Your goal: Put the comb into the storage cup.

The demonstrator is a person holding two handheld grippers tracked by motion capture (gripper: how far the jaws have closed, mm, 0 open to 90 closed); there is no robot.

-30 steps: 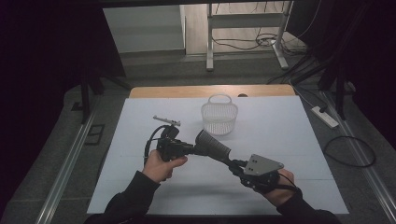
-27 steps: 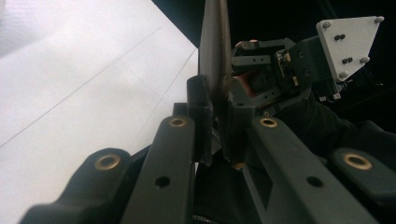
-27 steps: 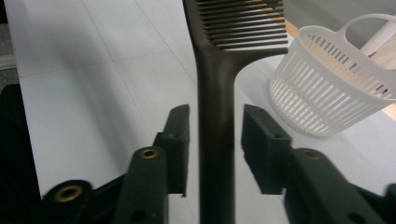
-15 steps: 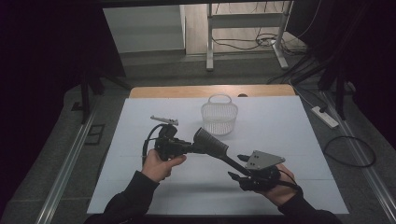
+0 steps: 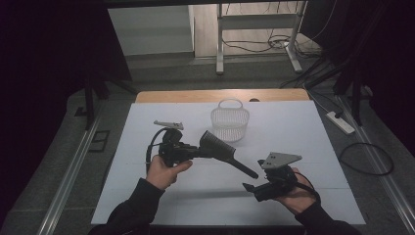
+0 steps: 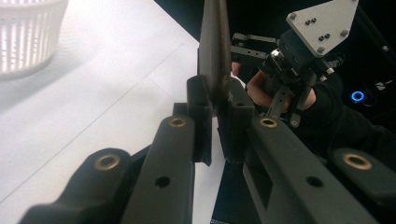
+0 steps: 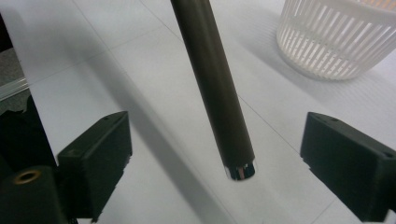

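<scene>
The black plastic hairbrush [image 5: 222,149], a flat paddle head on a long round handle, hung in the air over the white tabletop [image 5: 313,127], between my two hands and just in front of the basket. My right gripper [image 5: 248,188], nearest me at the front right, had just been opening its jaws; they stood wide apart, and in the right gripper view the dark handle [image 7: 212,84] ended between them with its shiny end cap clear of both pads, so that claw had hold of nothing. A grey three-cornered plate [image 5: 278,159] sat on top of it, and the handle tip lay just beside that plate in the high view. My left gripper [image 5: 195,152], a little farther in and to the left, was clamped tight on the brush: in the left gripper view its black pads [image 6: 200,116] pressed both faces of the thin head edge [image 6: 215,46], which rose upright between them. Farther back stood a white slotted plastic basket [image 5: 230,122] with a hoop handle, well apart from both claws. I could read no brand, label or writing on the brush, the basket or the grippers.
</scene>
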